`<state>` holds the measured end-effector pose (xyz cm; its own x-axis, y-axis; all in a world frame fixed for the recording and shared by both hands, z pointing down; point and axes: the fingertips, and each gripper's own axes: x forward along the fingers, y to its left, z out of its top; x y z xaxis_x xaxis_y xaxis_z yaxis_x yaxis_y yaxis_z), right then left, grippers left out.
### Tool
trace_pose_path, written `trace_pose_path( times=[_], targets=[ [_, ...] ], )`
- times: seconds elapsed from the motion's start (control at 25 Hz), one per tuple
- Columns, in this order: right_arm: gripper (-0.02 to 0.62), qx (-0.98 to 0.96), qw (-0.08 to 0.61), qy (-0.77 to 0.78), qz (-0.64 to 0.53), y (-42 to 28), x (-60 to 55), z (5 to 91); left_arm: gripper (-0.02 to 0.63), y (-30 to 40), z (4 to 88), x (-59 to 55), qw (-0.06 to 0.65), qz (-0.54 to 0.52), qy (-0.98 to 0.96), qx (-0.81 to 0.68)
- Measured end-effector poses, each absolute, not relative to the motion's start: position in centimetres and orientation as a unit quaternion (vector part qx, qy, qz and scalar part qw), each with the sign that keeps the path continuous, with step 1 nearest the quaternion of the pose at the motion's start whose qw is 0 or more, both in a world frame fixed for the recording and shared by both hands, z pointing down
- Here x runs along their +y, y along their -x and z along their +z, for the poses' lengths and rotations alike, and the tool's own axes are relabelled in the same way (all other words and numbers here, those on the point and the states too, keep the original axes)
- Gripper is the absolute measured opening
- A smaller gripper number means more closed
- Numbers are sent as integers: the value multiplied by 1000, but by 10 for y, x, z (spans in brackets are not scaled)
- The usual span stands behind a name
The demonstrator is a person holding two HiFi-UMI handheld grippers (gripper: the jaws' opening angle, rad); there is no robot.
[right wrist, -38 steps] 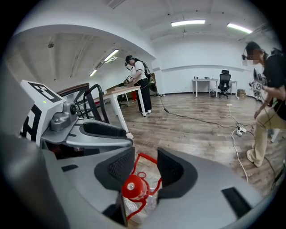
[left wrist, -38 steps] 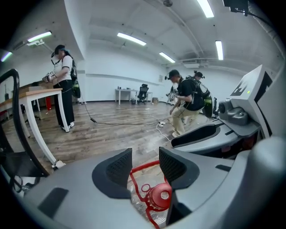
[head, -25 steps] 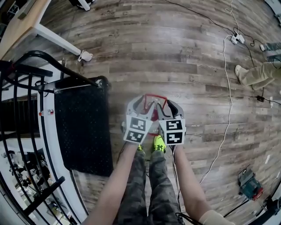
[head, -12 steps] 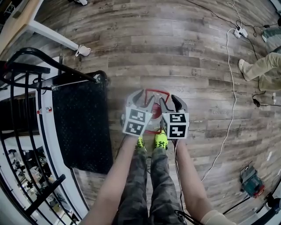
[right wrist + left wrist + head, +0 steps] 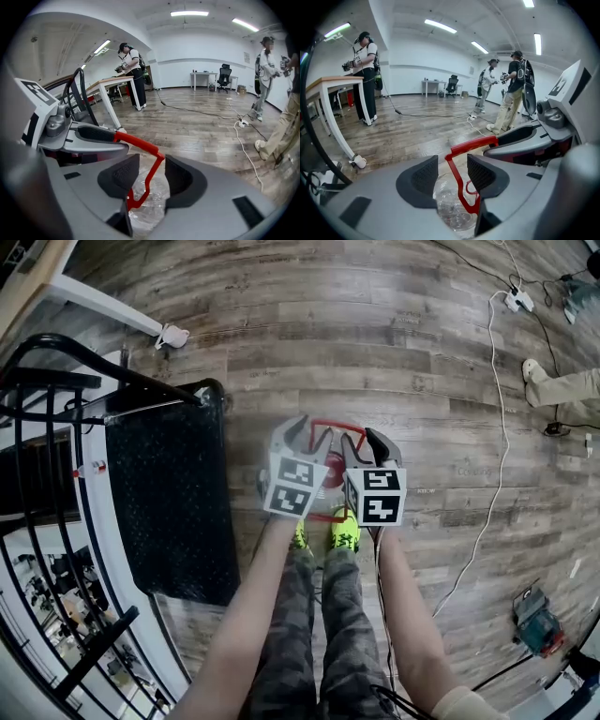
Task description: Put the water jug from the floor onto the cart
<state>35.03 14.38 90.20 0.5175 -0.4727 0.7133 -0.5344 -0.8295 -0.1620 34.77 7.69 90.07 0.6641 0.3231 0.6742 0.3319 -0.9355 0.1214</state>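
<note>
Head view: left gripper [image 5: 307, 439] and just-widened right gripper [image 5: 364, 444] gape astride the clear plastic water jug's [image 5: 445, 206] red handle [image 5: 328, 423]; clamp squarely, together.

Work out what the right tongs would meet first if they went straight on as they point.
Probably the red bar handle of the clear plastic water jug: it stands between the jaws of the right tongs, which have just been opening.

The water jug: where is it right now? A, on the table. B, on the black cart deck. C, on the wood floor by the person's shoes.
C: the water jug stands on the wood floor just ahead of the shoes, beside the cart.
</note>
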Motion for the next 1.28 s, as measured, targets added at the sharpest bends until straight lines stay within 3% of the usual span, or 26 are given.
trace_pose_path(
  times=[0.2, 1.28],
  targets=[
    [103, -286, 38, -872, 395, -355, 143, 904, 170, -351, 904, 72, 12, -359, 916, -178],
    [66, -317, -3, -884, 345, -341, 137, 863, 100, -330, 864, 65, 64, -325, 932, -149]
  ],
)
